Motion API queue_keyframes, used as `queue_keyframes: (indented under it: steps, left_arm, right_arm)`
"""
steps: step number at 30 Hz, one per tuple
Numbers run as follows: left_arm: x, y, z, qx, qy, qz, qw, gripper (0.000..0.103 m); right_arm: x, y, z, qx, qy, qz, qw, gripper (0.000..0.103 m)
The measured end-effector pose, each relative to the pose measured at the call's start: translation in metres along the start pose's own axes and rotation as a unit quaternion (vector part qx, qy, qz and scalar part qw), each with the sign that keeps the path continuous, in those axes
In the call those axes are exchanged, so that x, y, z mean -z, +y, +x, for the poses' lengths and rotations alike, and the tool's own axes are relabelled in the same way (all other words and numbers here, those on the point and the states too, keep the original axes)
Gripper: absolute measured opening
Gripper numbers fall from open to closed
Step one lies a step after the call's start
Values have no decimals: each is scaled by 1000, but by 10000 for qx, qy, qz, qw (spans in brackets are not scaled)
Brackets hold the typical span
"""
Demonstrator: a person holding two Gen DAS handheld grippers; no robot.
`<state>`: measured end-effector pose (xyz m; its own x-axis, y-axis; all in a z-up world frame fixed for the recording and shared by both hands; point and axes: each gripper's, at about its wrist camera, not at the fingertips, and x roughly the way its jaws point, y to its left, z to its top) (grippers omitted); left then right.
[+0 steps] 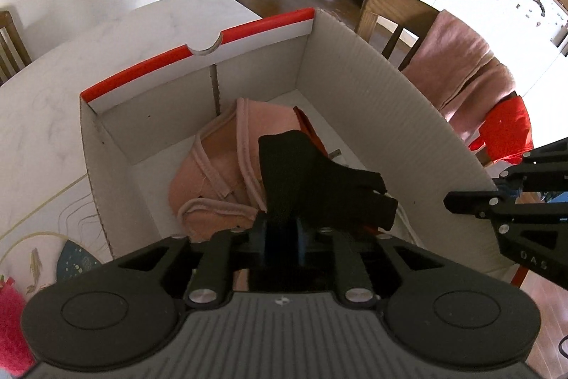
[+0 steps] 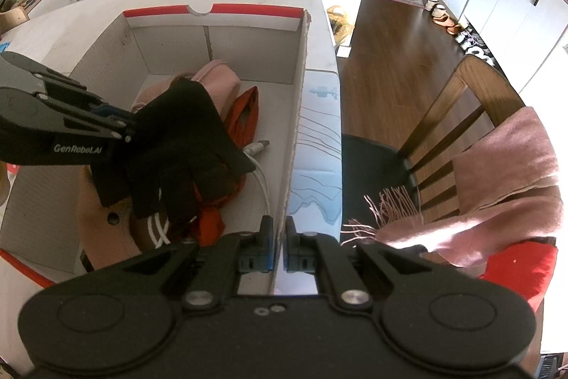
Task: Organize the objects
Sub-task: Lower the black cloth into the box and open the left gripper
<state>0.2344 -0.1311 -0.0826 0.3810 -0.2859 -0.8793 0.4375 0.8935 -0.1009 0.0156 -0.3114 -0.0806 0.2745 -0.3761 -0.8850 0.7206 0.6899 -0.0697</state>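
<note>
Your left claw (image 1: 280, 222) is clamped on the black glove (image 1: 312, 180); lower it into the box (image 1: 372, 87). Your right claw (image 2: 279, 237) seems to pinch the wall; hold steady.

The left gripper (image 1: 280, 222) points toward 12 o'clock in its own view, its jaws closed on a black glove (image 1: 319, 180) that hangs from the tips. The right gripper (image 2: 279, 237) has its jaws pinched on the box wall (image 2: 296, 130), reaching in from 3 o'clock in the left view.
</note>
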Motion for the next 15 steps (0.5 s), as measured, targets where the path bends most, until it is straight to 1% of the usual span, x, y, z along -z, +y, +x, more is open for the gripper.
queue_keyframes:
  steps: [1, 2, 4, 5, 6, 15]
  left_arm:
    - [1, 0, -1, -15, -19, 0, 10000, 30]
    - [2, 0, -3, -26, -45, 0, 10000, 34]
    - [4, 1, -7, -1, -133, 2, 9999, 48]
    - [5, 1, -9, -2, -166, -4, 9999, 51]
    - [5, 2, -13, 20, -201, -5, 9998, 53]
    - [14, 5, -40, 185, -417, -85, 9989, 53]
  right_arm:
    - [0, 0, 0, 7, -1, 6, 10000, 4]
    - [0, 0, 0, 12, 1, 6, 10000, 4]
    - [0, 0, 0, 15, 3, 15, 10000, 4]
    - [0, 0, 0, 12, 9, 32, 10000, 4]
    - [0, 0, 0, 15, 11, 44, 10000, 4]
    - [1, 1, -3, 73, 19, 50, 10000, 4]
